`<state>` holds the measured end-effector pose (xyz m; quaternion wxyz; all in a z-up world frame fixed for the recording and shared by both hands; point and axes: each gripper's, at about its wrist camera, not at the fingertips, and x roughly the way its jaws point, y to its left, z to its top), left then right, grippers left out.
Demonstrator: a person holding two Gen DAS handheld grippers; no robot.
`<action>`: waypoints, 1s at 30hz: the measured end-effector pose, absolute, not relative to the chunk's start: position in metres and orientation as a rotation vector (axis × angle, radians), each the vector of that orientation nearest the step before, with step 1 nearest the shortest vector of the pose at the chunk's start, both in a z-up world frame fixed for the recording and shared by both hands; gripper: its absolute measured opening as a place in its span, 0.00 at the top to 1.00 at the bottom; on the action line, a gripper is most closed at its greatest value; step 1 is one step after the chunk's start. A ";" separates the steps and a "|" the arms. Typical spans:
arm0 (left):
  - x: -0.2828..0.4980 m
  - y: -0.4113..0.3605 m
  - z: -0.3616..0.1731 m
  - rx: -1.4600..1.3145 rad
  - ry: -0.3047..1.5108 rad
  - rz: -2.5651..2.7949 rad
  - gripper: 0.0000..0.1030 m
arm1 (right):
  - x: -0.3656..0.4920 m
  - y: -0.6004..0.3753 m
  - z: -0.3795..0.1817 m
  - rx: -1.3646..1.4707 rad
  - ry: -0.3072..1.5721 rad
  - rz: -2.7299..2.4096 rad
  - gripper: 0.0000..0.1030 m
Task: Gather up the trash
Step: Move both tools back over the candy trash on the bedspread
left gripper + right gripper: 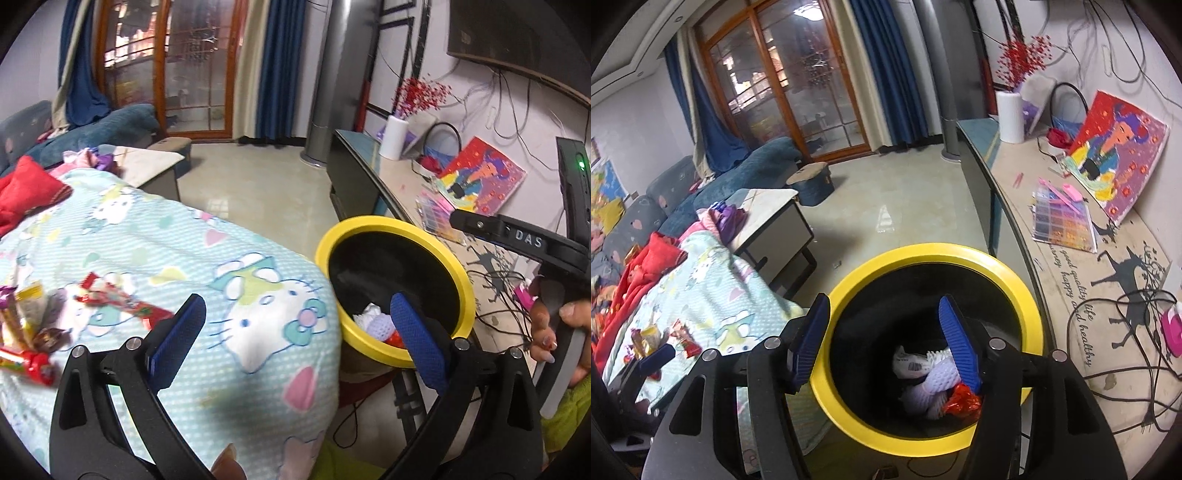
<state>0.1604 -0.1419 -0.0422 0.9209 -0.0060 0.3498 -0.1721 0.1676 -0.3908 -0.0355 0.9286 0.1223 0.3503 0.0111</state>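
The left gripper is held with its jaws spread wide and empty; in the left wrist view one blue pad is seen over the cartoon-cat blanket at the centre of the frame, the other over the mouth of the yellow-rimmed bin at centre right. The bin is set just beside the blanket's edge. White crumpled trash and a red scrap are seen at the bottom of the bin.

A cluster of snack wrappers is scattered on the blanket at the lower left of that frame, well apart from the bin. A red cloth is seen at the upper left.

The right gripper is also held with its jaws parted and nothing between them. In the right wrist view it is placed over the bin, which fills the lower centre; one pad is seen above the rim, the other above the dark interior. Inside, the white trash and a red crumpled wrapper are seen lying together.

At the right of that frame, a long surface is seen carrying a colourful painting, a bead tray, tangled black cables and a white vase with red sprigs.
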 end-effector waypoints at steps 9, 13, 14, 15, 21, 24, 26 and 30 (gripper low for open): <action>0.145 -0.102 -0.027 -0.035 0.650 -0.262 0.11 | 0.155 -0.352 -0.017 0.180 0.667 0.094 0.42; 0.139 -0.087 -0.023 -0.048 0.633 -0.233 0.11 | 0.149 -0.339 -0.012 0.166 0.641 0.115 0.41; 0.138 -0.083 -0.022 -0.052 0.629 -0.228 0.11 | 0.148 -0.335 -0.010 0.163 0.636 0.122 0.41; 0.137 -0.078 -0.021 -0.057 0.625 -0.218 0.11 | 0.147 -0.331 -0.009 0.161 0.633 0.130 0.41; 0.134 -0.056 -0.018 -0.085 0.612 -0.170 0.11 | 0.138 -0.304 -0.002 0.122 0.605 0.177 0.41; 0.131 -0.044 -0.016 -0.094 0.603 -0.144 0.11 | 0.134 -0.290 0.001 0.099 0.593 0.208 0.41; 0.130 -0.037 -0.015 -0.101 0.598 -0.128 0.11 | 0.132 -0.282 0.001 0.089 0.593 0.229 0.41; 0.129 -0.017 -0.015 -0.129 0.594 -0.084 0.11 | 0.129 -0.262 -0.001 0.059 0.605 0.273 0.41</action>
